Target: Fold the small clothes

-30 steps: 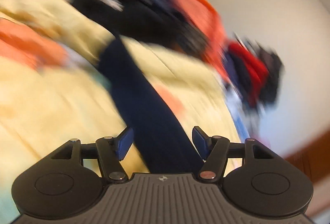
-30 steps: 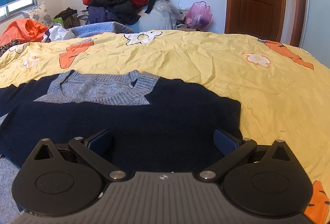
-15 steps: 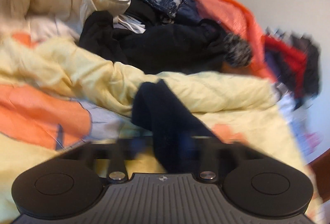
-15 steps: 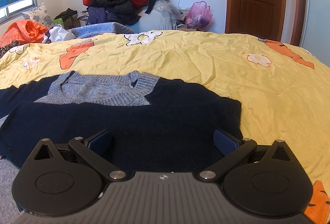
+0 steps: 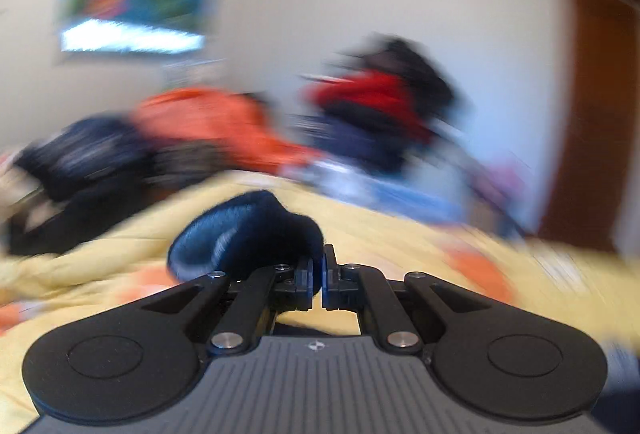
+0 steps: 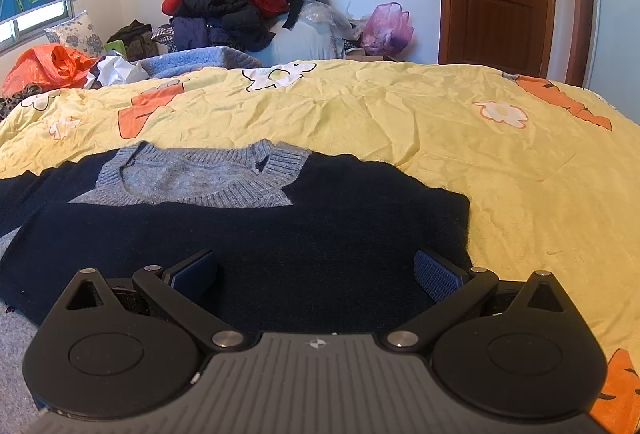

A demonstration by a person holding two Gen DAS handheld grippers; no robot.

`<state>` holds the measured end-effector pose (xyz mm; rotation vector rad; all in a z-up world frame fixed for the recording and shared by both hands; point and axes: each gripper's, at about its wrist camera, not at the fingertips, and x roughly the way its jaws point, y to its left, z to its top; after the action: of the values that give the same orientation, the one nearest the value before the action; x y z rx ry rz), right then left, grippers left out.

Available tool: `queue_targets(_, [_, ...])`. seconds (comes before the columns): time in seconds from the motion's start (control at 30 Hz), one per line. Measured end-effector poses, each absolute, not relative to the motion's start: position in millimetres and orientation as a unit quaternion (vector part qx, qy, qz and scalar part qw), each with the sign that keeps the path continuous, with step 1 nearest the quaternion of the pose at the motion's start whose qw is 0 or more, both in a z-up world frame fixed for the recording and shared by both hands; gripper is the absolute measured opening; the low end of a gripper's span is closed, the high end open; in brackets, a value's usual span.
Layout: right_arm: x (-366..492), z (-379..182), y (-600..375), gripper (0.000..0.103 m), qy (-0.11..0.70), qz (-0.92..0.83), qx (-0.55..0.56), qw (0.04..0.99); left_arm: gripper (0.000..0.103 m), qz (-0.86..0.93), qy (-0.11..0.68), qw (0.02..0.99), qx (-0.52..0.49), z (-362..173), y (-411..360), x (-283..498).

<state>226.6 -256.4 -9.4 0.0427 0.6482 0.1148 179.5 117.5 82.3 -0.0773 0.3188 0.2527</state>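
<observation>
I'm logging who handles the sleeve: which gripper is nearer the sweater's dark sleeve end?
Left. The left gripper is shut on the sleeve end; the right gripper hangs open over the sweater's body.

Each tool has a grey ribbed body with a small round emblem near its front edge, flanked by two black rounded housings with a shallow ring pressed into each. Black link arms with silver screws run forward from the left gripper [image 5: 317,280] and right gripper [image 6: 315,276]. The pads [image 6: 438,276] are blue and finely textured.
</observation>
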Motion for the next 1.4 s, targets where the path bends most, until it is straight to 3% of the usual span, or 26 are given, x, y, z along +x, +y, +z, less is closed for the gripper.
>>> queue_targets(0.2, [226.2, -9.3, -258.4, 0.103, 0.317, 0.059, 0.027, 0.946, 0.004, -0.016, 0.238, 0.969, 0.068, 11.2, -23.1, 155.7])
queue_targets(0.37, [225.5, -9.5, -257.5, 0.103, 0.317, 0.058, 0.024, 0.946, 0.004, -0.012, 0.282, 0.958, 0.042, 5.7, -16.8, 166.8])
queue_targets(0.57, [228.7, -3.7, -245.7, 0.103, 0.334, 0.051, -0.007, 0.941, 0.005, -0.039, 0.274, 0.961, -0.016, 4.0, -0.4, 162.0])
queue_targets(0.7, [227.4, 31.2, -232.4, 0.102, 0.342, 0.158, 0.138, 0.916, 0.005, -0.045, 0.269, 0.962, -0.029, 3.8, 2.0, 159.2])
queue_targets(0.8, [246.8, 33.3, -206.3, 0.098, 0.397, 0.232, 0.228, 0.858, 0.005, -0.044, 0.259, 0.964, -0.031, 4.7, 2.8, 156.0])
queue_targets(0.87, [260.6, 26.0, -187.9, 0.084, 0.424, 0.244, 0.252, 0.835, 0.005, -0.042, 0.258, 0.965, -0.036, 5.2, 4.5, 156.6])
queue_targets(1.03, [275.1, 10.7, -151.7, 0.071, 0.448, 0.245, 0.258, 0.82, 0.005, -0.045, 0.263, 0.963, -0.043, 4.6, 6.4, 159.7])
queue_targets(1.07, [274.6, 10.4, -147.0, 0.049, 0.446, 0.251, 0.26, 0.819, 0.005, -0.048, 0.264, 0.962, -0.045, 4.7, 7.2, 160.4])
queue_targets(1.13, [272.8, 8.1, -141.4, 0.016, 0.452, 0.251, 0.25, 0.818, 0.005, -0.049, 0.267, 0.961, -0.056, 4.2, 11.0, 162.2])
queue_targets(1.17, [270.9, 8.1, -140.2, 0.016, 0.446, 0.252, 0.242, 0.824, 0.007, -0.048, 0.265, 0.961, -0.062, 4.3, 13.7, 161.9])
queue_targets(1.23, [267.5, 10.9, -142.3, 0.016, 0.437, 0.254, 0.229, 0.832, 0.022, -0.04, 0.256, 0.963, -0.072, 4.6, 17.5, 159.5])
queue_targets(1.27, [267.1, 13.2, -145.3, 0.016, 0.435, 0.254, 0.228, 0.833, 0.048, -0.033, 0.251, 0.965, -0.076, 5.1, 18.8, 157.7])
queue_targets(1.3, [267.0, 16.9, -150.1, 0.016, 0.43, 0.253, 0.227, 0.836, 0.081, -0.026, 0.241, 0.967, -0.082, 6.1, 20.9, 155.4])
queue_targets(1.37, [269.1, 26.8, -163.2, 0.016, 0.422, 0.252, 0.223, 0.842, 0.102, -0.015, 0.204, 0.974, -0.1, 9.2, 25.9, 147.4])
queue_targets(1.4, [270.4, 32.5, -171.0, 0.016, 0.418, 0.251, 0.218, 0.846, 0.102, -0.009, 0.192, 0.975, -0.108, 9.4, 28.4, 144.3])
